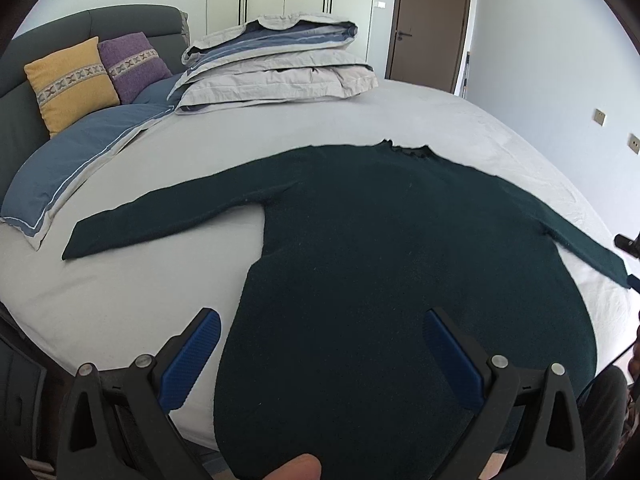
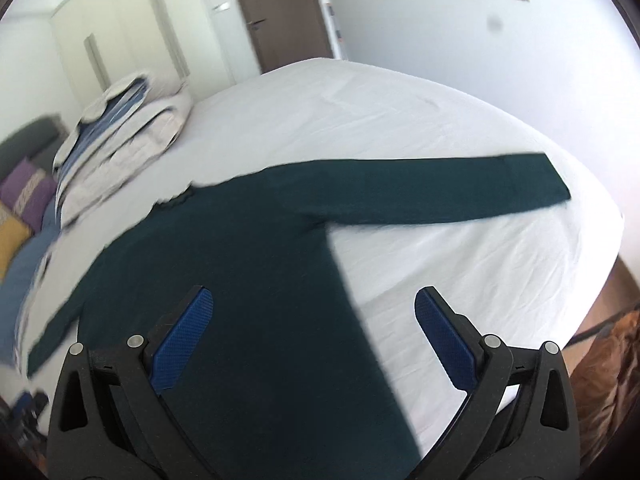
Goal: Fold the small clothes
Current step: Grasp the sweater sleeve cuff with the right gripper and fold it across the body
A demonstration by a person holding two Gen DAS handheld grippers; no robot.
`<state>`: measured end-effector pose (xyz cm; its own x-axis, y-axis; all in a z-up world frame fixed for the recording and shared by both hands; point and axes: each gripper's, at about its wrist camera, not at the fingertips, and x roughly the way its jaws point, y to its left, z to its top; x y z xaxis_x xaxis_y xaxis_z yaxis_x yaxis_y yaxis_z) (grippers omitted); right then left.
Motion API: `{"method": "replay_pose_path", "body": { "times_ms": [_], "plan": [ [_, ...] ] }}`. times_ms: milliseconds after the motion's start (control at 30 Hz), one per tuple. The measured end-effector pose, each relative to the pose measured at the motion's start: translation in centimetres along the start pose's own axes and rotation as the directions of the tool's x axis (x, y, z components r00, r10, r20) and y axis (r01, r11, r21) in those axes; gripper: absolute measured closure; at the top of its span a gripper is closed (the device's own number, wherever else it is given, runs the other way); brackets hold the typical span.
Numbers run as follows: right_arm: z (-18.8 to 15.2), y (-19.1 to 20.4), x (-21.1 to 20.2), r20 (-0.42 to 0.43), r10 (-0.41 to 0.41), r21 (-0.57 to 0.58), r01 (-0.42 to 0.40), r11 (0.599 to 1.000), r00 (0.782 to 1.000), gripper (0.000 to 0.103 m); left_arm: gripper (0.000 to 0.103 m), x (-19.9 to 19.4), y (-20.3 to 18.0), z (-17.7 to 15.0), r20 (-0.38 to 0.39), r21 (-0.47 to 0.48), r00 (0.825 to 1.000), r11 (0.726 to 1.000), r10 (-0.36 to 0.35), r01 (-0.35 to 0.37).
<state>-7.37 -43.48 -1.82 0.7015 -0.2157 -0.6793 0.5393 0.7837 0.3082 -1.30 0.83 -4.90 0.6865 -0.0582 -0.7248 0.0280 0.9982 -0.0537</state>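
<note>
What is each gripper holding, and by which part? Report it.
Nothing. Left gripper and right gripper hover open over the sweater, jaws spread and empty.

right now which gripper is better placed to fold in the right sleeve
Right. The right gripper hangs open over the sweater body's right edge, and the right sleeve stretches out just ahead of it. The left gripper hangs open over the opposite side.

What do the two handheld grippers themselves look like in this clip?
Both match. The left gripper has two black plastic arms with triangular cut-outs, round silver pins at the joints, and blue textured pads lining the insides of the fingers. The right gripper has the same build. No cables or markings show.
</note>
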Motion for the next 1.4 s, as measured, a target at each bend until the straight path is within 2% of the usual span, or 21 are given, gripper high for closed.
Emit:
{"method": "replay_pose_path", "body": {
  "times_ms": [100,167,233,333,400,433,500,567,600,667,700,733,767,833,900,1000,1067,1167,1267,1400],
  "plan": [
    [3.0,-8.4,2.3,0.017,-0.021,0.199,0.017,0.980,1.000,0.001,0.000,1.6,0.5,-0.3,-0.061,-0.006,0.998,1.000,-0.005,0.004],
    [4.6,-14.0,4.2,0.002,-0.028,0.323,0.026,0.946,1.000,0.005,0.000,2.2,0.6,-0.1,-0.071,-0.003,0.997,1.000,0.013,-0.013],
    [5.5,-18.2,6.0,-0.007,-0.007,0.413,0.009,0.911,1.000,0.007,0.000,2.6,0.7,0.3,-0.071,-0.015,0.997,1.000,0.009,-0.010],
    [6.6,-22.5,8.1,0.028,0.045,0.500,-0.053,0.864,0.999,0.018,0.000,3.4,0.9,1.1,-0.073,-0.058,0.996,0.997,-0.046,0.042],
    [7.7,-23.9,9.0,0.062,0.067,0.523,-0.090,0.848,0.996,0.020,0.000,4.0,0.8,1.4,-0.068,-0.095,0.990,0.989,-0.124,0.117],
    [8.3,-24.2,9.4,0.072,0.072,0.527,-0.099,0.844,0.995,0.021,0.000,4.4,0.7,1.6,-0.077,-0.127,0.981,0.978,-0.179,0.168],
    [9.2,-24.6,10.5,0.083,0.090,0.534,-0.120,0.837,0.992,0.027,0.000,5.4,0.5,1.7,-0.112,-0.187,0.968,0.961,-0.226,0.203],
    [10.2,-24.5,12.0,0.060,0.096,0.527,-0.113,0.842,0.994,0.048,0.000,6.7,-0.5,2.0,-0.199,-0.165,0.956,0.969,-0.217,0.186],
    [10.5,-24.4,12.6,0.050,0.098,0.519,-0.109,0.848,0.994,0.054,0.000,7.4,-0.8,2.0,-0.235,-0.159,0.949,0.972,-0.208,0.174],
    [12.0,-23.8,13.7,0.033,0.093,0.515,-0.097,0.852,0.995,0.070,0.000,8.0,-0.8,2.1,-0.251,-0.171,0.951,0.975,-0.182,0.141],
    [12.3,-23.5,13.9,0.032,0.083,0.512,-0.088,0.855,0.996,0.071,0.000,8.2,-0.6,2.3,-0.242,-0.181,0.953,0.973,-0.183,0.141],
    [12.7,-23.1,14.1,0.029,0.074,0.502,-0.079,0.861,0.997,0.077,0.000,8.4,-0.4,2.4,-0.234,-0.190,0.952,0.970,-0.195,0.152],
    [13.4,-22.3,14.3,0.023,0.068,0.487,-0.071,0.870,0.997,0.084,0.000,8.5,-0.2,2.7,-0.228,-0.202,0.951,0.966,-0.208,0.163],
    [14.5,-20.4,14.3,0.023,0.057,0.434,-0.061,0.899,0.998,0.092,0.000,9.2,0.5,3.2,-0.219,-0.230,0.947,0.956,-0.234,0.183],
    [16.0,-17.3,14.2,0.030,0.067,0.358,-0.074,0.931,0.997,0.095,0.000,9.7,1.1,3.7,-0.203,-0.264,0.939,0.939,-0.278,0.221],
    [17.5,-9.0,13.2,0.022,0.132,0.195,-0.134,0.972,0.991,0.096,0.000,10.4,1.8,4.5,-0.176,-0.312,0.925,0.911,-0.336,0.271],
    [18.0,-2.5,13.3,0.000,0.189,0.064,-0.189,0.980,0.982,0.096,0.000,10.7,2.2,5.0,-0.151,-0.347,0.911,0.884,-0.383,0.314],
    [16.8,7.3,13.9,-0.067,0.282,-0.106,-0.288,0.952,0.957,0.096,0.001,11.2,2.7,5.9,-0.121,-0.374,0.901,0.860,-0.416,0.347],
    [12.7,16.7,14.9,-0.160,0.344,-0.201,-0.371,0.906,0.925,0.096,0.001,11.3,3.2,6.7,-0.095,-0.389,0.894,0.843,-0.438,0.372],
    [7.8,25.3,18.1,-0.286,0.364,-0.272,-0.440,0.856,0.886,0.096,0.001,12.3,3.8,7.8,-0.076,-0.401,0.883,0.825,-0.463,0.398]
  ]
}}
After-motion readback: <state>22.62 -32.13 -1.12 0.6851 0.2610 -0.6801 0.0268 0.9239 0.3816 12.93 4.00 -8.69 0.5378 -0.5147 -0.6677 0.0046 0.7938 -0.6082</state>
